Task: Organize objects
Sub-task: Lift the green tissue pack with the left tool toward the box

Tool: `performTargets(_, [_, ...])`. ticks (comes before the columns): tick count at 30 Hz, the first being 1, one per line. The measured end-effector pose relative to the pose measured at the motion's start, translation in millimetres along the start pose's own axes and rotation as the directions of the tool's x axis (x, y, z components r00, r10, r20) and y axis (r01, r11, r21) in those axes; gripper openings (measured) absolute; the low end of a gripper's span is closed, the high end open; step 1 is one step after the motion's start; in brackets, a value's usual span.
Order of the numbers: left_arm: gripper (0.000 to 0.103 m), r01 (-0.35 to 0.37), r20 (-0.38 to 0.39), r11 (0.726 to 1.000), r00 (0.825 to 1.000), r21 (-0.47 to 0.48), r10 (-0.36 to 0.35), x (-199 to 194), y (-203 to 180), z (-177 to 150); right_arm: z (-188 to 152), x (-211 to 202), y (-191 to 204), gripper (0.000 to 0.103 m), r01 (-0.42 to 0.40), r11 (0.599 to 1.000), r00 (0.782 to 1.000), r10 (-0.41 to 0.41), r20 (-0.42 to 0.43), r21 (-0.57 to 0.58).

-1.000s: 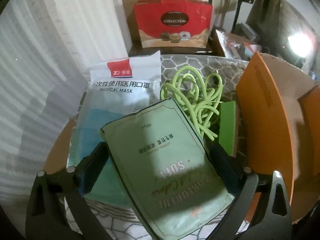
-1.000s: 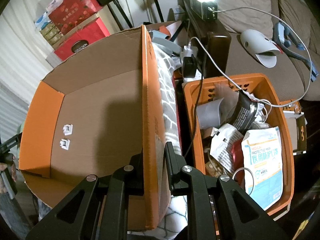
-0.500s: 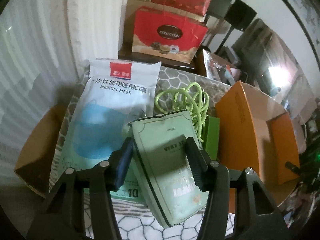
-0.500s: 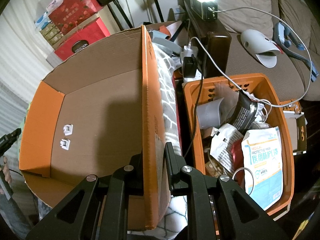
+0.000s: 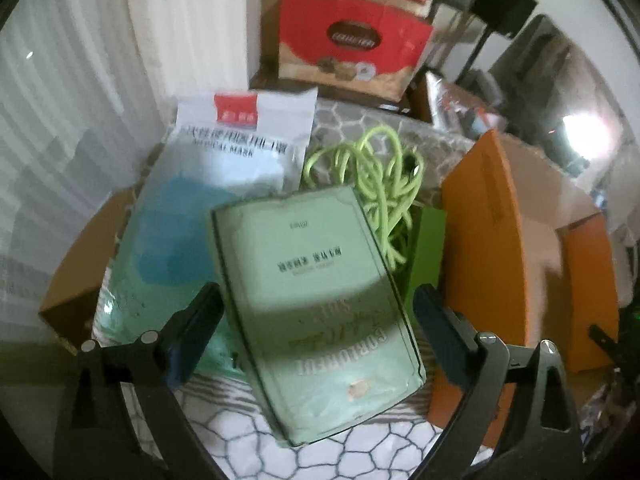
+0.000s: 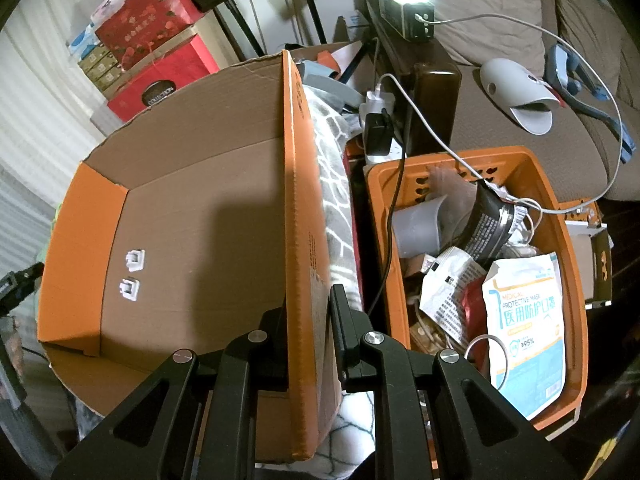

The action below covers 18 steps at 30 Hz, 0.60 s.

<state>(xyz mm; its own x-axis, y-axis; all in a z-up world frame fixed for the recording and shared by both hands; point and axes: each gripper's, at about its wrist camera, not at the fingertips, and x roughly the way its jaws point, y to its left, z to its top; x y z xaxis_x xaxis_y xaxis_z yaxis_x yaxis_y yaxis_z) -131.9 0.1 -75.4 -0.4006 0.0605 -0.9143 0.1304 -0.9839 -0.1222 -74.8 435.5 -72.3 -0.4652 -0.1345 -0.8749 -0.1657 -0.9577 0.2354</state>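
In the left wrist view a pale green packet (image 5: 312, 300) lies tilted on a patterned cloth (image 5: 320, 452), partly over a medical mask pack (image 5: 224, 184). My left gripper (image 5: 316, 292) straddles the packet; its jaws are opening and the pads stand clear of the packet's edges. A tangle of lime green cord (image 5: 376, 176) and a small green box (image 5: 426, 256) lie behind it. My right gripper (image 6: 310, 304) is shut on the upright side wall of the orange cardboard box (image 6: 298, 200), which holds two white clips (image 6: 132, 272).
An orange plastic basket (image 6: 560, 216) right of the box is full of packets, a mask pack (image 6: 524, 328) and cables. Red gift boxes (image 5: 352, 36) stand behind the cloth. The orange cardboard box (image 5: 480, 240) rises just right of the left gripper. A sofa (image 6: 500, 128) lies beyond the basket.
The left jaws were wide, closed in on the green packet half a second ago, and now stand wide again; the view rolled slightly. The right gripper and box have not moved.
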Motion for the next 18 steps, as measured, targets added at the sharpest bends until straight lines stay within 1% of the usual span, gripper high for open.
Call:
performTargets(4, [0.096,-0.09,0.01,0.996,0.996,0.024,0.09,13,-13,-9,0,0,0,0.015,0.002,1.0,1.0,-0.002,0.001,-0.002])
performTargets(7, [0.097,-0.133,0.034,0.989,0.991,0.061,0.131,20,-20,-14,1,1,0,0.016,0.001,1.0,1.0,-0.001,-0.001,-0.002])
performTargets(8, [0.097,-0.137,0.045,0.988,0.99,0.074,0.134,21,-22,-16,0,2,0,0.016,0.0,1.0,1.0,0.0,-0.001,-0.002])
performTargets(10, [0.095,-0.127,0.076,0.987,0.99,0.097,0.12,22,-22,-19,0,2,0,0.016,-0.001,1.0,1.0,0.001,-0.002,-0.002])
performTargets(12, [0.092,-0.098,0.1,0.991,0.991,0.096,0.089,19,-17,-22,0,2,0,0.016,-0.001,1.0,1.0,0.001,-0.002,-0.001])
performTargets(14, [0.089,-0.076,0.105,0.992,0.992,0.096,0.066,16,-13,-23,0,2,0,0.015,-0.001,1.0,1.0,0.001,-0.003,0.0])
performTargets(18, [0.088,0.003,0.107,0.998,0.994,0.07,-0.011,4,1,-25,-2,3,1,0.015,-0.002,1.0,1.0,0.002,-0.004,0.0])
